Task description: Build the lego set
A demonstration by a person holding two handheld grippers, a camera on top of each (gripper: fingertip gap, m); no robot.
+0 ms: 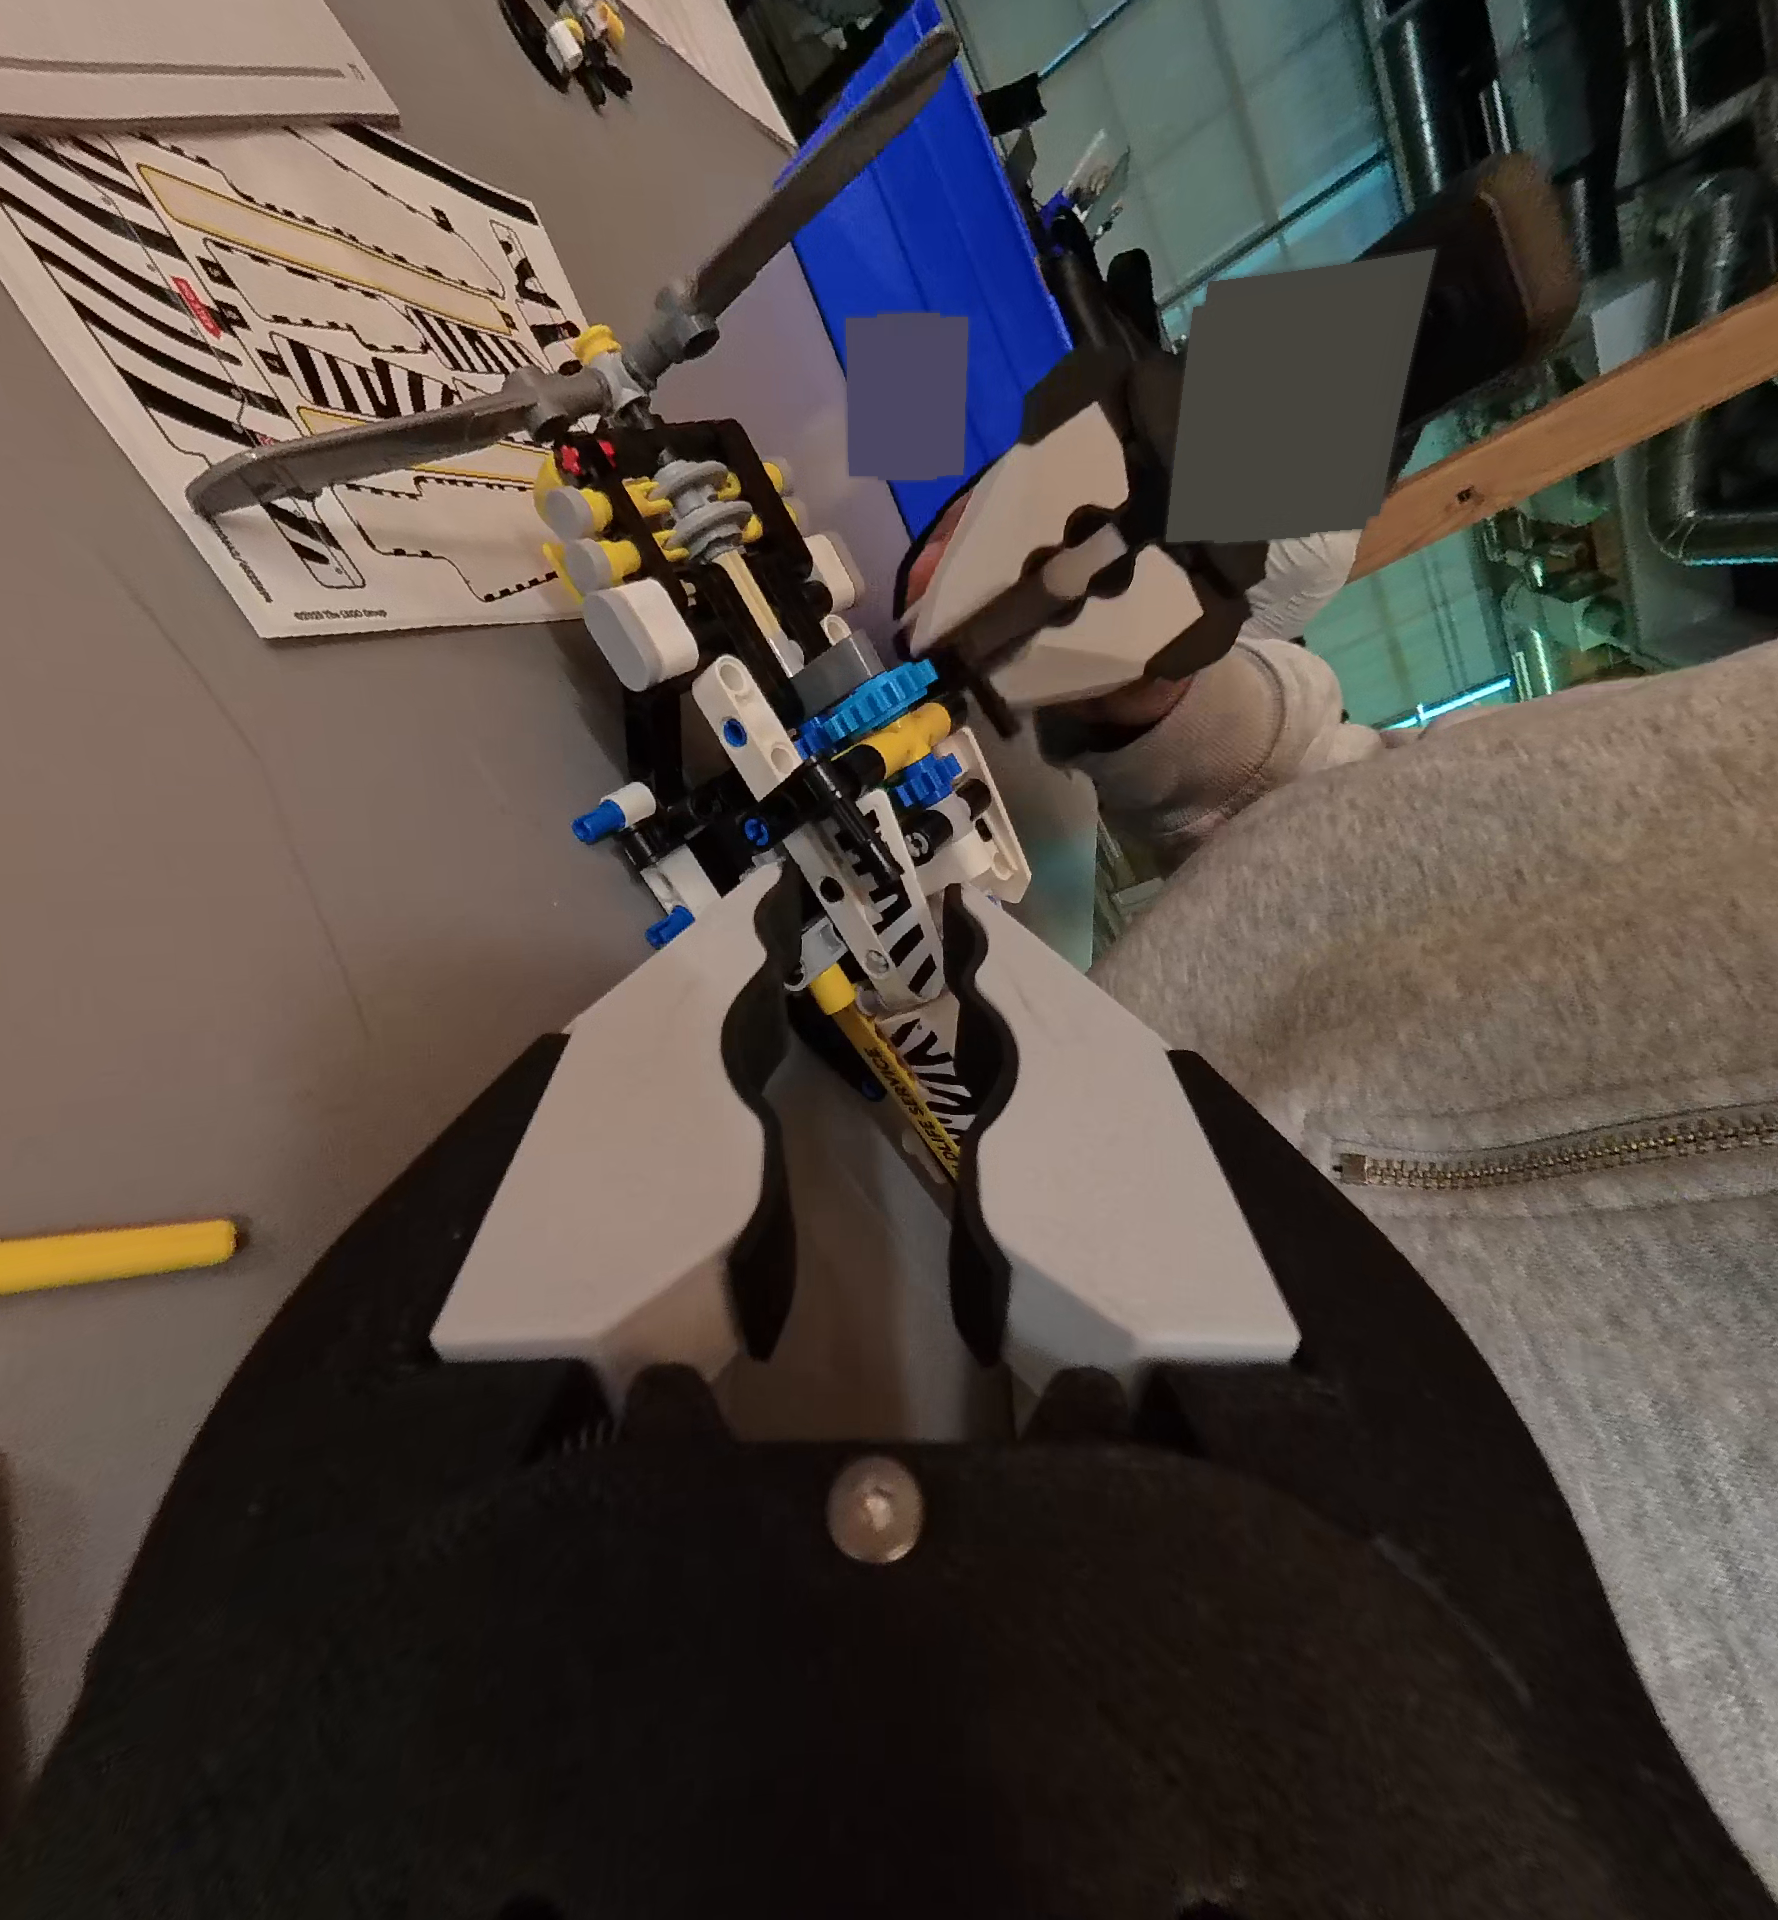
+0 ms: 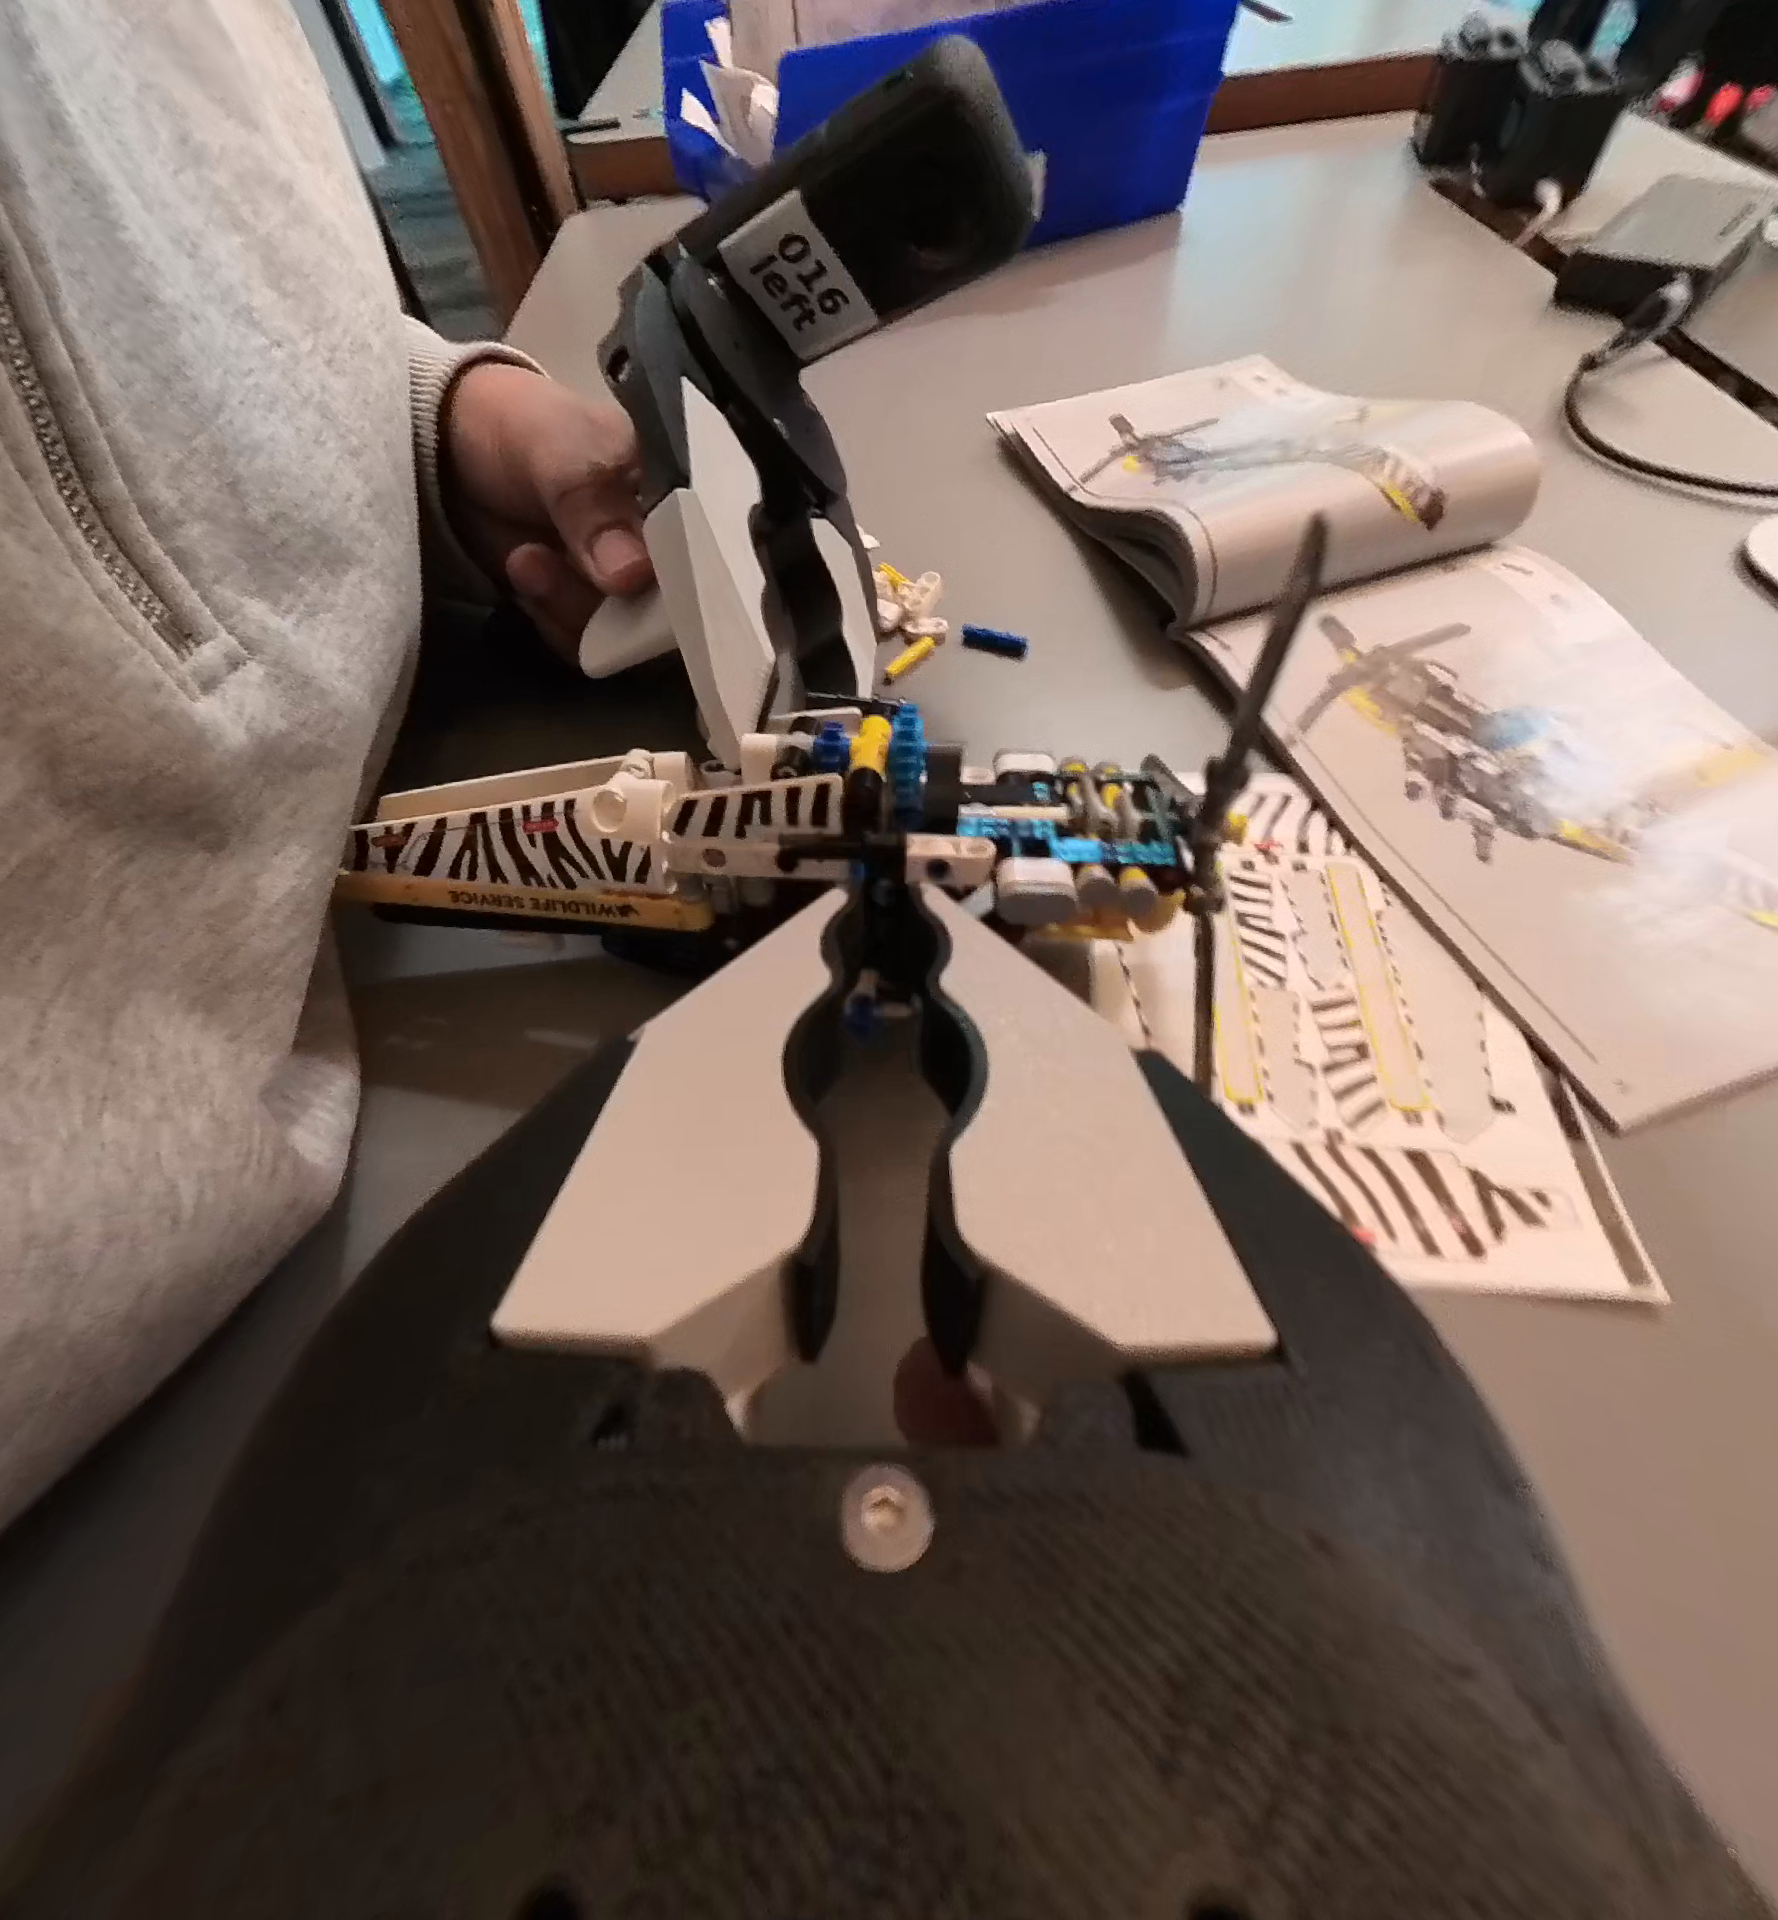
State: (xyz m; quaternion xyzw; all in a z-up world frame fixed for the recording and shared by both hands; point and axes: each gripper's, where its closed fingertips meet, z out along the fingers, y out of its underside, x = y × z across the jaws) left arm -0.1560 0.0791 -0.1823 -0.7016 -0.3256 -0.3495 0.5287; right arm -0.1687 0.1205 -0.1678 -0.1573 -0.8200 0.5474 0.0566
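Plastic and light but fragile, the helicopter model (image 2: 760, 831) is hanging above the tabletop (image 2: 1072, 343) as we are clamping its striped tail in the left tool (image 1: 869, 997) and pinching its black mid-body axle with the right tool (image 2: 880, 914).

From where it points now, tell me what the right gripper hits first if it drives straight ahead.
The right gripper would meet the helicopter model at once, at its black cross axle; its fingertips look already closed around that axle, though depth is unclear.

Office or lab: grey desk (image 2: 1280, 312), cables (image 2: 1643, 416), blue bin (image 2: 1103, 104).
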